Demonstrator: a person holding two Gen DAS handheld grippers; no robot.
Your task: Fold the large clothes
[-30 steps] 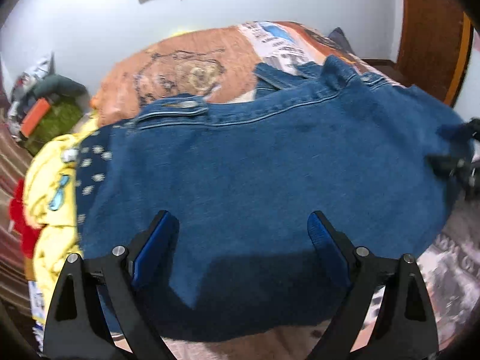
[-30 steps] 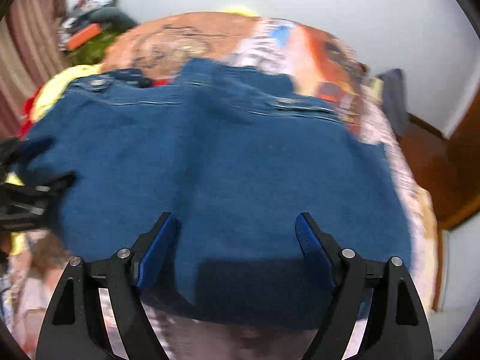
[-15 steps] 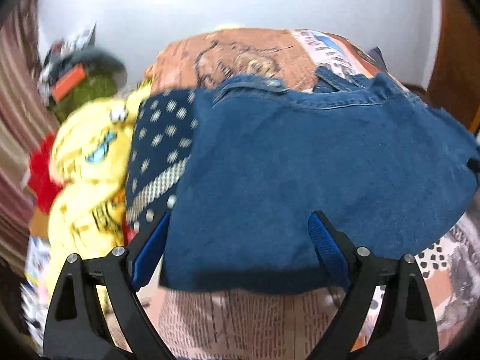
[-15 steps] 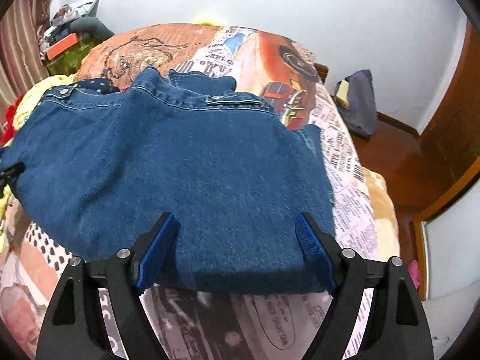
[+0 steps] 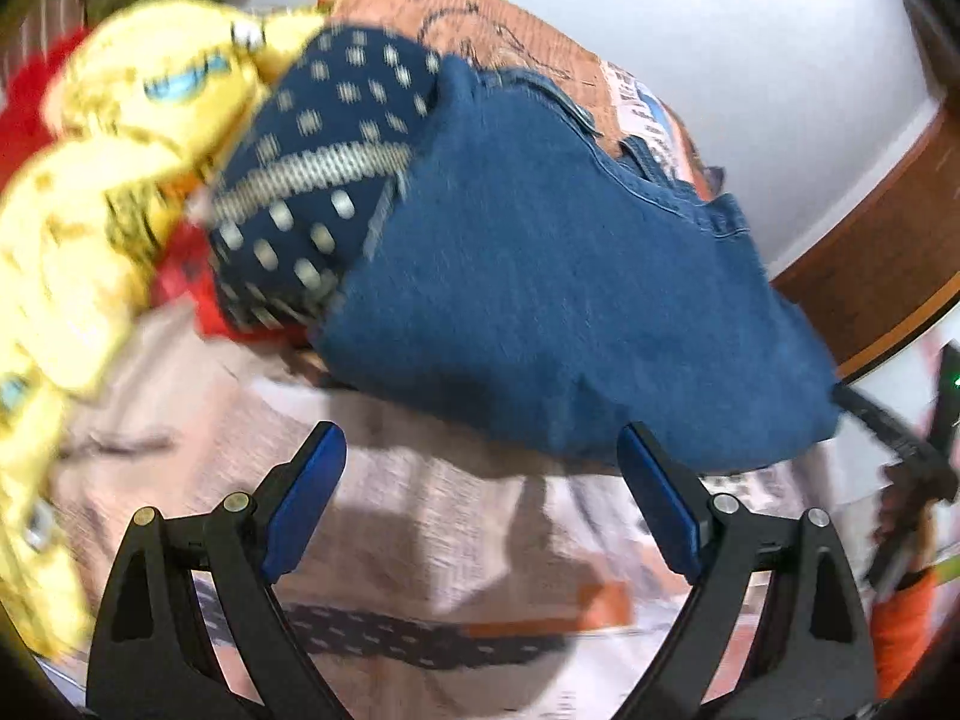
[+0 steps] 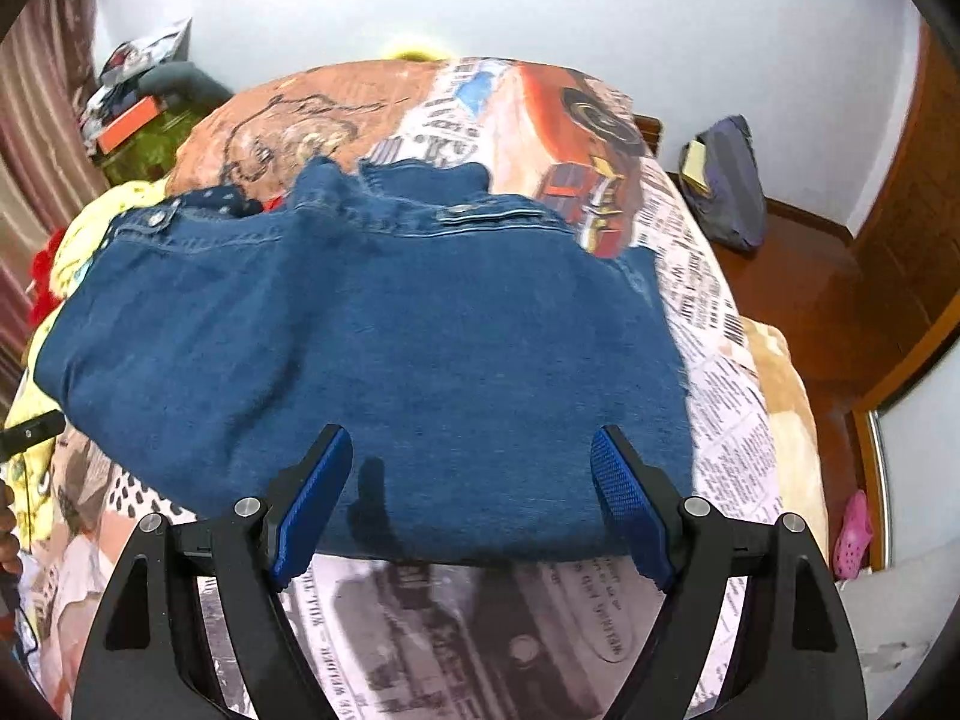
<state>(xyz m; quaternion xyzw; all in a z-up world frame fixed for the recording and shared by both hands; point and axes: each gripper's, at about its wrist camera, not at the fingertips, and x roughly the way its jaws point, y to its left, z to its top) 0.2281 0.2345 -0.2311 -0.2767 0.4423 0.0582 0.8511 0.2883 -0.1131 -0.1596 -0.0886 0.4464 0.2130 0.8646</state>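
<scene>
The denim garment [image 6: 372,354] lies spread across the middle of the right wrist frame on the printed bedspread [image 6: 714,372], its waistband edge toward the top and its near hem just above the fingertips. A second ago both grippers were over the denim with cloth between their blue pads; now both have drawn back. The left gripper [image 5: 480,498] stands with jaws wide and nothing between them, over bare bedspread at the bottom of its frame, and its view has swung (blurred by the motion) so the denim sits centre to right, with a dotted navy cloth [image 5: 324,180] and a yellow garment [image 5: 96,192] at upper left. The right gripper [image 6: 468,492] is likewise spread wide and empty, its pads just over the near hem. This reads as a fold just laid and released; the next fold, or a smoothing pass, probably follows.
</scene>
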